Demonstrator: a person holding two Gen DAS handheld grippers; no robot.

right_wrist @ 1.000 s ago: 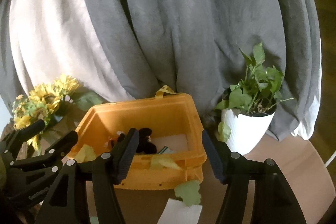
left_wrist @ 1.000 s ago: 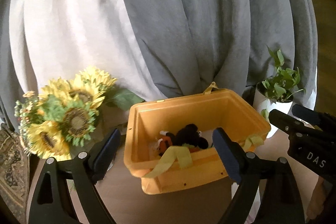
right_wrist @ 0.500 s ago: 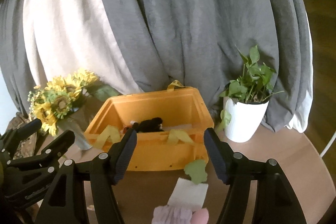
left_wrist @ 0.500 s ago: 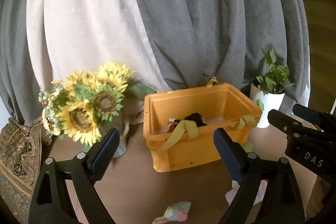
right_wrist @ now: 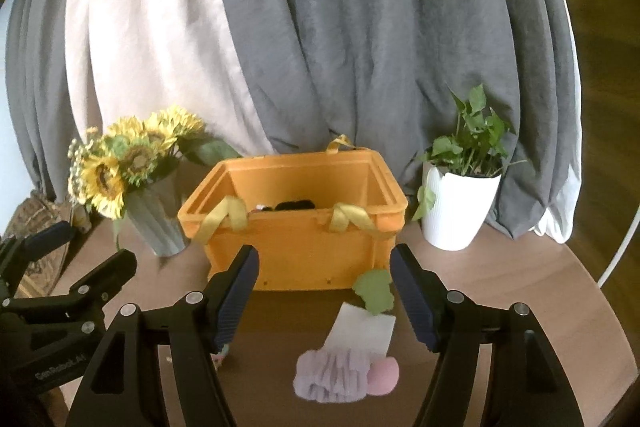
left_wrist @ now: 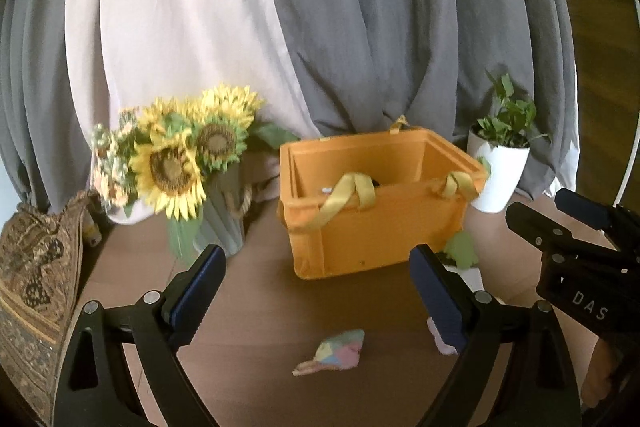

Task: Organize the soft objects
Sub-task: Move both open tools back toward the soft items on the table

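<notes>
left wrist view: my left gripper (left_wrist: 316, 291) stands wide, empty. orange crate (left_wrist: 380, 203) holds something dark, barely visible over the rim. pastel patchwork cloth (left_wrist: 334, 347) lies loose on the table (left_wrist: 248, 311), near side of crate.

right wrist view: my right gripper (right_wrist: 324, 295) wide, nothing held. lilac ruffled cloth (right_wrist: 332, 373), pink pad (right_wrist: 384, 373), white cloth (right_wrist: 364, 327) and green felt piece (right_wrist: 374, 291) lie out before the crate. task partly done, i judge.

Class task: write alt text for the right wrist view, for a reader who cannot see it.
Open right tongs hover over a brown round table, framing a white sock with a lilac ruffled cuff lying before an orange plastic crate with yellow straps. A sunflower bouquet in a grey vase stands left of it, a white potted plant right, grey curtains behind.
</notes>
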